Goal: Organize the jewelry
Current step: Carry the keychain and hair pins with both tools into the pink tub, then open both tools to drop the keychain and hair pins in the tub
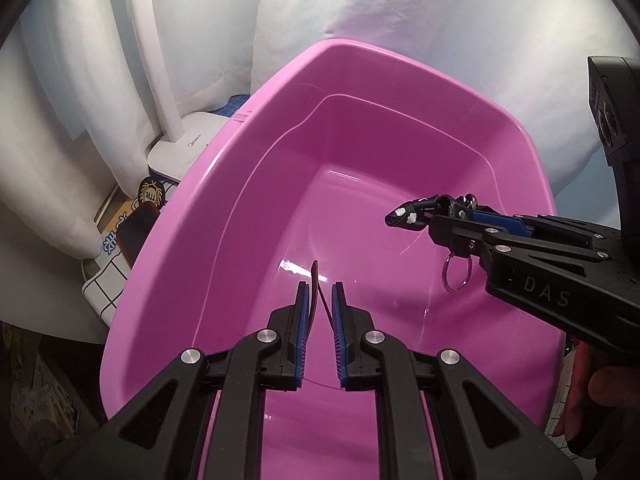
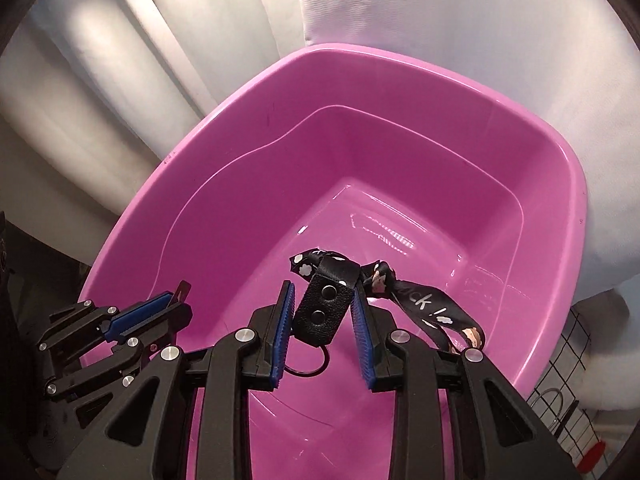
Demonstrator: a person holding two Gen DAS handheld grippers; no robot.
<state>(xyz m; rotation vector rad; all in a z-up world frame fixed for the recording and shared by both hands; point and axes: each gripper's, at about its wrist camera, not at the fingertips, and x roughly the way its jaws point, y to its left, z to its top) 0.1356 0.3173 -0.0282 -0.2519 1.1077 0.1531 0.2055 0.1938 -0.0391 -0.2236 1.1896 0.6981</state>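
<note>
A pink plastic tub fills both views. My right gripper is shut on a black keychain strap with white flower print, two snaps and a metal ring, held over the tub; it shows in the left wrist view with the ring hanging down. My left gripper hovers over the tub with a thin dark strip between its narrowly parted pads; whether the pads grip it is unclear. The left gripper also shows in the right wrist view.
A white lamp base stands left of the tub with dark items and a grid-patterned cloth beside it. White fabric hangs behind. A wire rack sits at the right.
</note>
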